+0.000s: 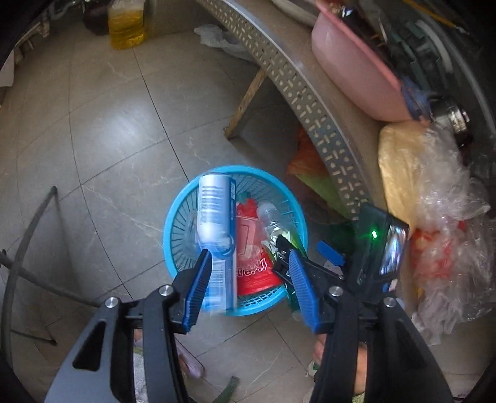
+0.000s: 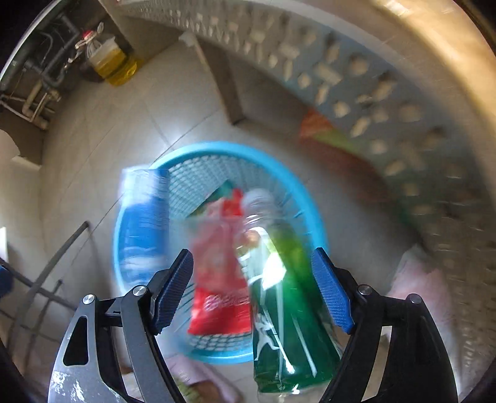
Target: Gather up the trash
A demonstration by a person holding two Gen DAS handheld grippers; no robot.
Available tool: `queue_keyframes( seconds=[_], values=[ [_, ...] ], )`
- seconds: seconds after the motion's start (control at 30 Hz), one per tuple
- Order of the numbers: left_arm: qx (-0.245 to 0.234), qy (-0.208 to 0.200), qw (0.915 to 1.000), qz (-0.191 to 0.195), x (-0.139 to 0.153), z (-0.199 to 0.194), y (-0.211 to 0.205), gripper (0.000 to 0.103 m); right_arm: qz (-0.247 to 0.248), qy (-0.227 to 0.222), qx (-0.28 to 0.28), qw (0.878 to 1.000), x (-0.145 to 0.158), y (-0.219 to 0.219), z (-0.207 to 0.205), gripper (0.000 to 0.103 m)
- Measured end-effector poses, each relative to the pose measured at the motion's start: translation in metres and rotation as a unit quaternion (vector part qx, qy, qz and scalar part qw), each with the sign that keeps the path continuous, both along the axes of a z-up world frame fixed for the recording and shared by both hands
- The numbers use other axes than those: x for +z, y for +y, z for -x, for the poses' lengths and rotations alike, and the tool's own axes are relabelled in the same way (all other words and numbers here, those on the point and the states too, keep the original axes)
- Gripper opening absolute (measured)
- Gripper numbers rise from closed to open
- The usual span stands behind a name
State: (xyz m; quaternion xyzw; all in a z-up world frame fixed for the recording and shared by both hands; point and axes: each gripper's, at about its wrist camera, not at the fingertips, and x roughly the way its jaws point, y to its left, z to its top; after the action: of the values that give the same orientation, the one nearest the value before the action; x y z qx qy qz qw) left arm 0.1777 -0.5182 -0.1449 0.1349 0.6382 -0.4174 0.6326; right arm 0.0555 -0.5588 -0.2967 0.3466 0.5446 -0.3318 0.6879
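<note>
Trash fills a blue basket (image 1: pixel 183 223) that sits on the tiled floor (image 1: pixel 102 130), at the lower centre of the left wrist view. Inside it lie a white-and-blue bottle (image 1: pixel 214 217) tilted against the left of the rim, a red wrapper (image 1: pixel 251 248) in the middle and a clear bottle (image 1: pixel 271 218) to its right.

The left tool (image 1: pixel 249 272) hangs above the basket's near edge with its blue pads spread wide; the white-and-blue bottle's lower end shows just beside the left pad, and whether they touch cannot be told. At the right of that view the right tool's black body shows a green light and a small screen.

In the right wrist view, heavily blurred, the right tool (image 2: pixel 252 286) is also spread wide over the basket (image 2: pixel 217 152). A green bottle (image 2: pixel 288 325) slants between its fingers, its lower end near the bottom edge of the frame, not gripped by either pad. The red wrapper (image 2: pixel 223 288) lies left of it and the white-and-blue bottle (image 2: pixel 144 223) leans at the basket's left rim.

A perforated grey rail (image 1: pixel 297 90) arcs across the upper right of the left wrist view, with a pink basin (image 1: pixel 350 68) and crumpled clear plastic (image 1: pixel 446 223) beyond it. A yellow jug (image 1: pixel 127 24) stands at the top left.
</note>
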Motion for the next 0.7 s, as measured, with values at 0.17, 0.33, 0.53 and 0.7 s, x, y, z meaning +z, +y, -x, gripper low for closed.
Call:
queue_keyframes(
  seconds=[0.17,0.33,0.53,0.7],
  values=[
    [0.002,-0.015,0.9997,0.02,0.026,0.002,0.02,0.05,0.065,-0.03,-0.006,0.997,0.037,0.021,0.033,0.075],
    [0.003,-0.04,0.9976,0.056,0.067,0.016,0.052,0.052,0.103,-0.062,-0.003,0.993,0.077,0.052,0.076,0.075],
    [0.009,-0.093,0.9886,0.118,0.125,0.044,0.12,0.065,0.133,-0.128,0.014,0.983,0.132,0.097,0.121,0.084],
    [0.047,-0.154,0.9742,0.158,0.162,0.075,0.197,0.08,0.183,-0.189,0.052,0.963,0.186,0.134,0.147,0.095]
  ],
)
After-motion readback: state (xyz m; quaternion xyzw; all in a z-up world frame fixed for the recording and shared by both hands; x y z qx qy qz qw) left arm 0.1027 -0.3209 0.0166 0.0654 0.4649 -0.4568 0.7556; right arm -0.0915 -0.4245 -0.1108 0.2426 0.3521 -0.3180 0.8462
